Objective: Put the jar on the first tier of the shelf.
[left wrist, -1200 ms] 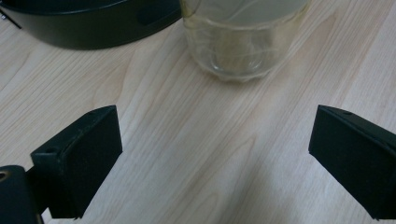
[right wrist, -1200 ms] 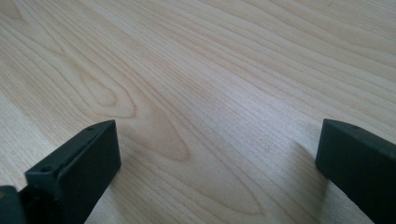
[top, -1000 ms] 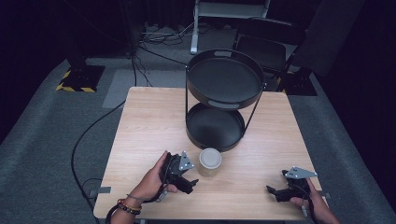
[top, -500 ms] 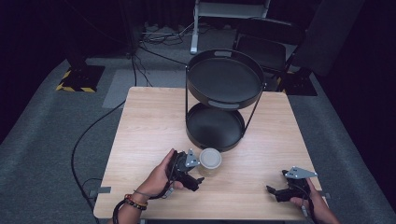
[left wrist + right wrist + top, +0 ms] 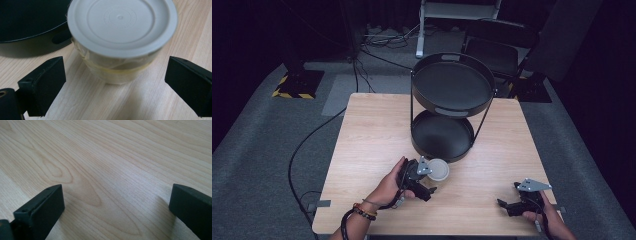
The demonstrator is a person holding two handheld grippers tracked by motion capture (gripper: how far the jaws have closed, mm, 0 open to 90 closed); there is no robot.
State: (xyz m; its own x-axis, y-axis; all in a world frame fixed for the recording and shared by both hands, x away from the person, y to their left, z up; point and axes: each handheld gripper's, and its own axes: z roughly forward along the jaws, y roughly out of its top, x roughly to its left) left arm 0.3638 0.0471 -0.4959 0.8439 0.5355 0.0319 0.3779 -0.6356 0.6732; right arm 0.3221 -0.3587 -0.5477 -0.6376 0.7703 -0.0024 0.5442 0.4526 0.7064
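A small round tub with a grey lid (image 5: 438,170) stands on the wooden table (image 5: 377,130), just in front of a black two-tier tray stand (image 5: 452,85). My left gripper (image 5: 428,176) is right against the tub. In the left gripper view the tub (image 5: 122,25) sits between the open jaws of my left gripper (image 5: 115,76), with a gap on each side, and tape rings its clear wall. My right gripper (image 5: 506,205) rests near the table's front right corner. In the right gripper view my right gripper (image 5: 116,200) is open over bare wood.
The stand's lower tray (image 5: 442,137) lies directly behind the tub, and its rim (image 5: 30,45) is close in the left gripper view. A cable (image 5: 307,145) trails off the table's left side onto grey carpet. A dark chair (image 5: 499,50) stands beyond the table.
My left gripper has moved right and forward up to the tub, so its jaws now flank it. The right gripper and the tub have stayed put.
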